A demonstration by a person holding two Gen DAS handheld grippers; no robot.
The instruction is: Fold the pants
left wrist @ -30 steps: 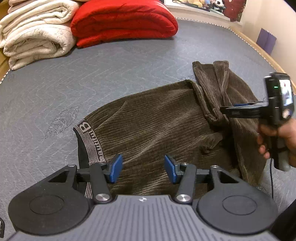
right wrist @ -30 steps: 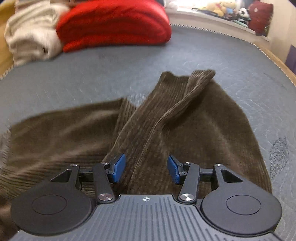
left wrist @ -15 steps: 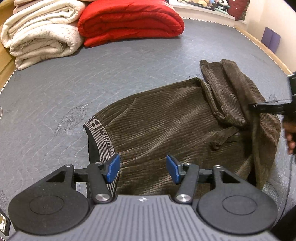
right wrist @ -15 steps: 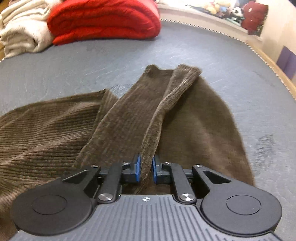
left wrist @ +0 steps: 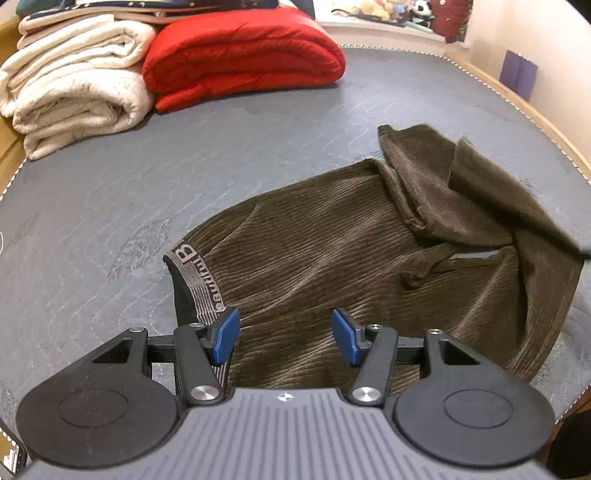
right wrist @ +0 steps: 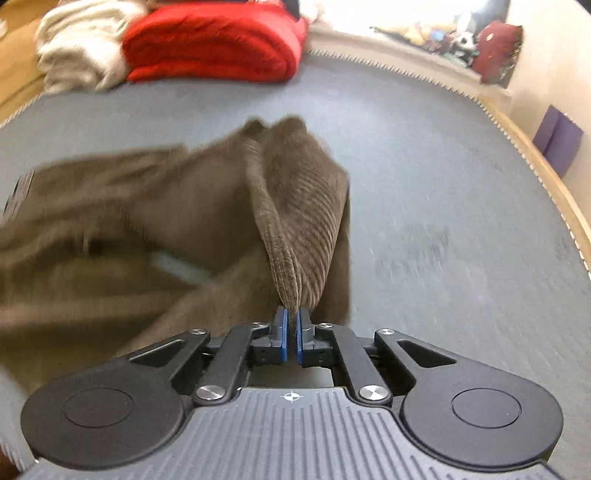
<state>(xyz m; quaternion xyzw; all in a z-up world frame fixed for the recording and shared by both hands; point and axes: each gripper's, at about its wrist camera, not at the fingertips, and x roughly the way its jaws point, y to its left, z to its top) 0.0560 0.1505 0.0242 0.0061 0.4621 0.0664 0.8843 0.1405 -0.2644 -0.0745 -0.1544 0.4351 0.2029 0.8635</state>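
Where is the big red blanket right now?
In the left wrist view the red blanket lies folded at the far left of the grey mattress, right beside the cream blanket.

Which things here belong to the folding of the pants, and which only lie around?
Part of the job: brown corduroy pants; right gripper, shut on a pant leg; left gripper, open over the waistband.

Just lying about: red blanket; cream blankets; stuffed toys on the far ledge.

Warm, even indoor light; fisheye bending curves the mattress [left wrist: 110, 192] edges; the right wrist view is motion-blurred, the left sharp.
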